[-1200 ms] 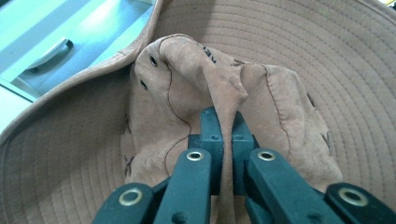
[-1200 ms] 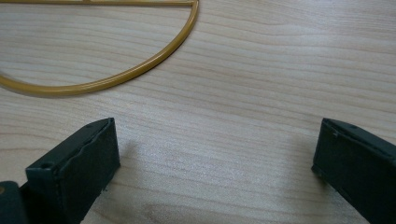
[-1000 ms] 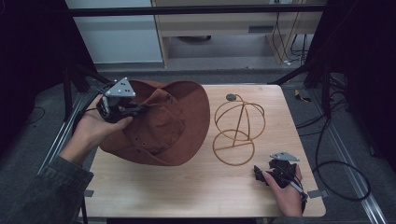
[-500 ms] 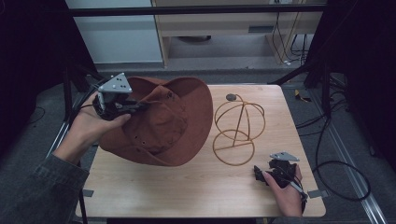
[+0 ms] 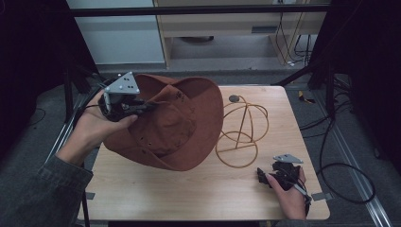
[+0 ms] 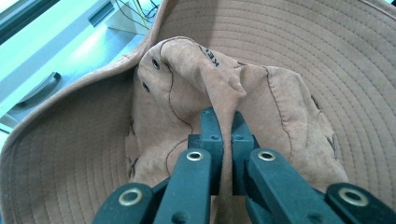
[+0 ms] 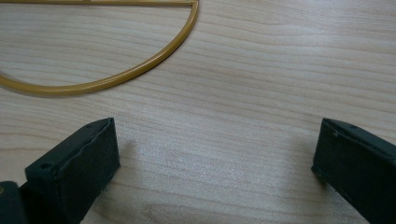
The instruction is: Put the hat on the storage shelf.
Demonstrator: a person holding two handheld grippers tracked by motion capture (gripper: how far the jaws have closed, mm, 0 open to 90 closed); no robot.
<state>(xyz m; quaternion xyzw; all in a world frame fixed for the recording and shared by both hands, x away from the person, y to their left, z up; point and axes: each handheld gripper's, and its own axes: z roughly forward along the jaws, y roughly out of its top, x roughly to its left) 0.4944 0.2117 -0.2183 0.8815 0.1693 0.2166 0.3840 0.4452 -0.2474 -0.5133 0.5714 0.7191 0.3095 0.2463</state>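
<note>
A brown wide-brimmed hat (image 5: 175, 125) is held tilted above the left half of the wooden table (image 5: 189, 189). My left gripper (image 5: 137, 108) is shut on a fold of the hat's crown (image 6: 219, 98), with the brim curving around it in the left gripper view. A yellow wire hat stand (image 5: 241, 130) rests on the table just right of the hat; its base ring (image 7: 116, 77) shows in the right gripper view. My right gripper (image 5: 265, 177) rests low near the table's front right corner, open, with bare wood between its jaws.
A small dark round disc (image 5: 234, 98) lies on the table behind the wire stand. Cables (image 5: 340, 170) run over the floor to the right. Cabinets (image 5: 213, 23) stand beyond the table's far edge.
My left gripper has lifted the hat a little and carried it slightly toward the far left. The right gripper has stayed still.
</note>
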